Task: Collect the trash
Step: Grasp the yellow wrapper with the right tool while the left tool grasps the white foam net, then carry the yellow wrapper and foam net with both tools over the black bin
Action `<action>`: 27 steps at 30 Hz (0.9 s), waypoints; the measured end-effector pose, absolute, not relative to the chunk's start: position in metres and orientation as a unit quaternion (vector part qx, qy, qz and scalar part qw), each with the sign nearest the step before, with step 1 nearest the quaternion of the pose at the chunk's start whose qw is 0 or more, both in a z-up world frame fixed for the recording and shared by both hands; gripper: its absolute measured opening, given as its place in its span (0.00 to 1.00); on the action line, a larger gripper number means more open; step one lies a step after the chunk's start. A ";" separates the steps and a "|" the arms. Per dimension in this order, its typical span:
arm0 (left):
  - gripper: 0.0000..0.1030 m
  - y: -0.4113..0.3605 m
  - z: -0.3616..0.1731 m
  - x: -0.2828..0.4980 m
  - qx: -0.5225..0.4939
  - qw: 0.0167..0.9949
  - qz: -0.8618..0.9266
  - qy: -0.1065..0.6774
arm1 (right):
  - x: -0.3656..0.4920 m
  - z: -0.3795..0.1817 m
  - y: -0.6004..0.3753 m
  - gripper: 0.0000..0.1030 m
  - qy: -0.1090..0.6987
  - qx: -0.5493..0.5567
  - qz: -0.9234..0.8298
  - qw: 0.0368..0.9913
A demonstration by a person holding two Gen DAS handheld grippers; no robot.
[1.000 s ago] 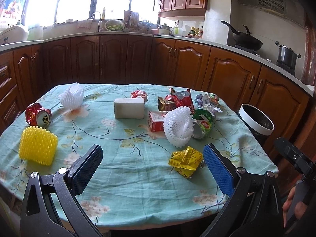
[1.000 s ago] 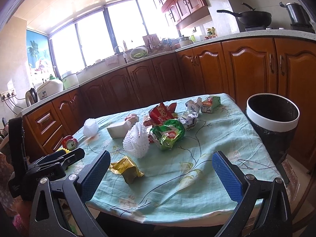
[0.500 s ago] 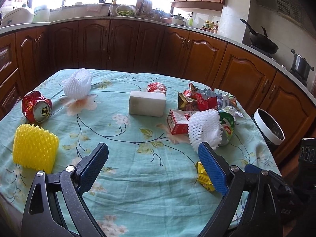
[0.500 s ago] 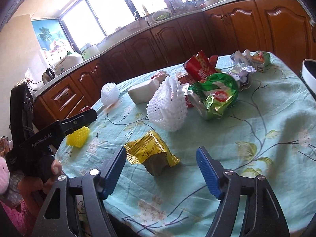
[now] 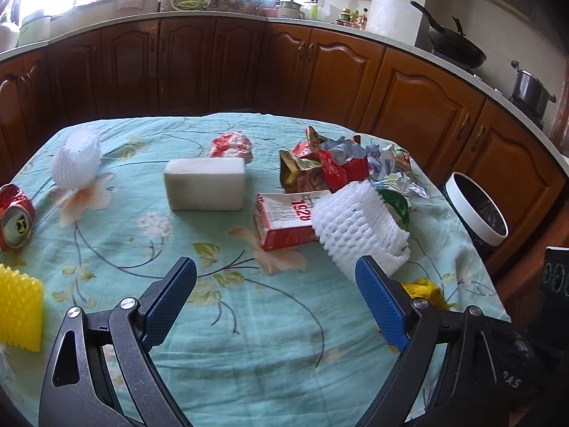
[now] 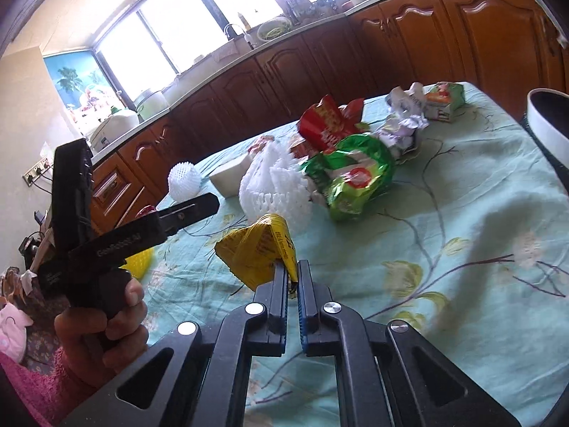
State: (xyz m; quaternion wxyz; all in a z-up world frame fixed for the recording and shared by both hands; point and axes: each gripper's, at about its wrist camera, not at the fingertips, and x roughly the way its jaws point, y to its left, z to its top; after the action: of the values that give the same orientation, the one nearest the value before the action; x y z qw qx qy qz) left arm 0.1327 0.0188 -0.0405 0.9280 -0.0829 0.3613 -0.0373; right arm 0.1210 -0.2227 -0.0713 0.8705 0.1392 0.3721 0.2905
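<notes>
My right gripper (image 6: 292, 274) is shut on a crumpled yellow wrapper (image 6: 258, 251), held just above the tablecloth; part of it shows in the left wrist view (image 5: 425, 290). My left gripper (image 5: 275, 284) is open and empty over the near middle of the table (image 5: 249, 338). Ahead of it lie a white foam net sleeve (image 5: 359, 227), a red carton (image 5: 284, 222), a white block (image 5: 205, 184), red snack bags (image 5: 320, 163) and a green bag (image 6: 352, 174). A crushed red can (image 5: 14, 217), yellow foam net (image 5: 19, 315) and another white net (image 5: 74, 160) lie at the left.
A white-rimmed black bin (image 5: 476, 210) stands off the table's right edge, also in the right wrist view (image 6: 549, 121). Crumpled foil wrappers (image 6: 405, 117) and a small juice carton (image 6: 444, 101) lie at the far right. Wooden kitchen cabinets (image 5: 320, 71) run behind.
My right gripper has closed on the yellow wrapper and lifted it slightly. My left gripper has moved forward over the table, staying open.
</notes>
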 end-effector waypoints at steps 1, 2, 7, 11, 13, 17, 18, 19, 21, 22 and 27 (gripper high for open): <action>0.90 0.013 -0.042 0.138 -0.081 0.926 -0.042 0.365 | 0.120 -0.070 -0.231 0.05 0.369 0.142 0.284 0.873; 0.90 0.007 -0.044 0.144 -0.081 0.924 -0.047 0.371 | 0.120 -0.068 -0.238 0.05 0.367 0.141 0.277 0.877; 0.86 -0.020 -0.061 0.168 -0.068 0.912 -0.054 0.400 | 0.114 -0.068 -0.270 0.05 0.365 0.157 0.251 0.883; 0.54 -0.033 -0.075 0.176 -0.070 0.898 -0.081 0.427 | 0.110 -0.071 -0.287 0.04 0.364 0.157 0.234 0.888; 0.28 -0.039 -0.078 0.176 -0.068 0.895 -0.094 0.432 | 0.110 -0.071 -0.292 0.04 0.365 0.163 0.229 0.888; 0.13 -0.047 -0.067 0.166 -0.056 0.900 -0.106 0.420 | 0.109 -0.070 -0.310 0.05 0.359 0.175 0.216 0.891; 0.12 -0.046 -0.063 0.162 -0.058 0.901 -0.110 0.416 | 0.109 -0.068 -0.314 0.05 0.356 0.177 0.213 0.892; 0.10 -0.047 -0.057 0.158 -0.057 0.903 -0.112 0.411 | 0.109 -0.066 -0.316 0.05 0.353 0.179 0.211 0.894; 0.10 -0.044 -0.043 0.146 -0.053 0.909 -0.116 0.397 | 0.107 -0.060 -0.322 0.05 0.345 0.181 0.204 0.898; 0.10 -0.044 -0.035 0.141 -0.052 0.912 -0.119 0.389 | 0.107 -0.058 -0.326 0.05 0.342 0.182 0.201 0.900; 0.09 -0.057 -0.002 0.133 -0.053 0.923 -0.144 0.353 | 0.111 -0.049 -0.347 0.05 0.328 0.185 0.178 0.909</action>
State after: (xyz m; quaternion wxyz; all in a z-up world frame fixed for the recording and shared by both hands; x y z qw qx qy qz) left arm 0.1328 -0.0565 -0.0017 0.9230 -0.0525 0.3532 -0.1435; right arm 0.1110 -0.3469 -0.0491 0.9093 0.1851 0.3275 0.1780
